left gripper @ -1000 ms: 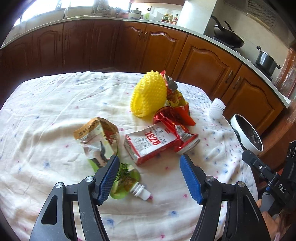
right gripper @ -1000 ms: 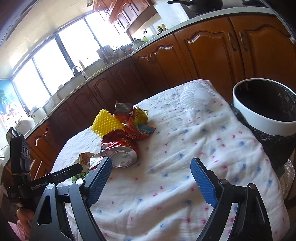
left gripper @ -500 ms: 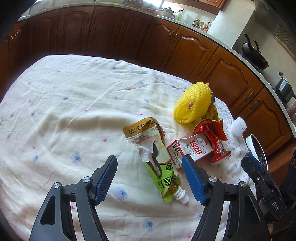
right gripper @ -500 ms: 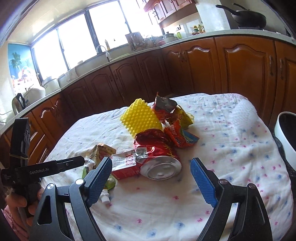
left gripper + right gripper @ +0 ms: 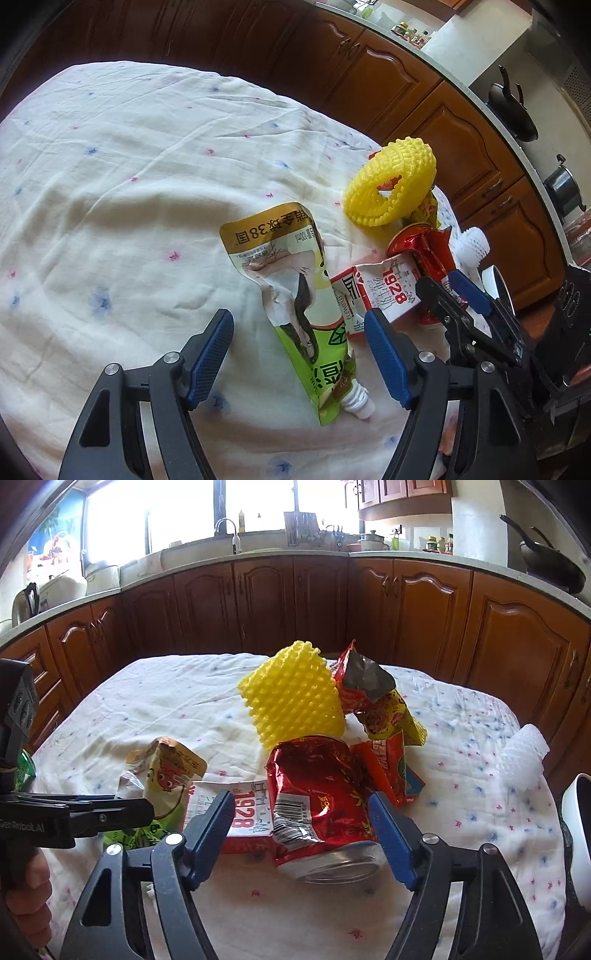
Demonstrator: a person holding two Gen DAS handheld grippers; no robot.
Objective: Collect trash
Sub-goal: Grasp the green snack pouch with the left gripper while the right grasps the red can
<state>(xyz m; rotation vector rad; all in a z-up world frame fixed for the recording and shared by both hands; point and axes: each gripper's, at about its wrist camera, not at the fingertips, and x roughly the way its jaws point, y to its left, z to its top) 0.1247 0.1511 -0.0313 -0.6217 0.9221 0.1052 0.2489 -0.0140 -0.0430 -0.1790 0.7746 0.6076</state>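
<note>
A green and gold drink pouch [image 5: 306, 314] with a white spout lies flat on the cloth between the fingers of my left gripper [image 5: 299, 354], which is open and apart from it. A crushed red can [image 5: 321, 805] lies between the blue pads of my right gripper [image 5: 301, 834]; its jaws are closing, and a gap still shows on the can's left side. Against the can rests a red and white "1928" carton [image 5: 236, 812]. Behind them stand a yellow foam net [image 5: 295, 701] and crumpled snack wrappers [image 5: 376, 701].
The table wears a white dotted cloth [image 5: 110, 184]. A white foam net [image 5: 524, 760] lies near its right edge, with a white bin rim [image 5: 580, 830] just beyond. Brown cabinets ring the table. The left gripper's body [image 5: 74, 812] and a hand show at far left.
The left view has swung left, so the pouch now sits between its fingers. The right gripper has come up to the can and its jaws have narrowed around it.
</note>
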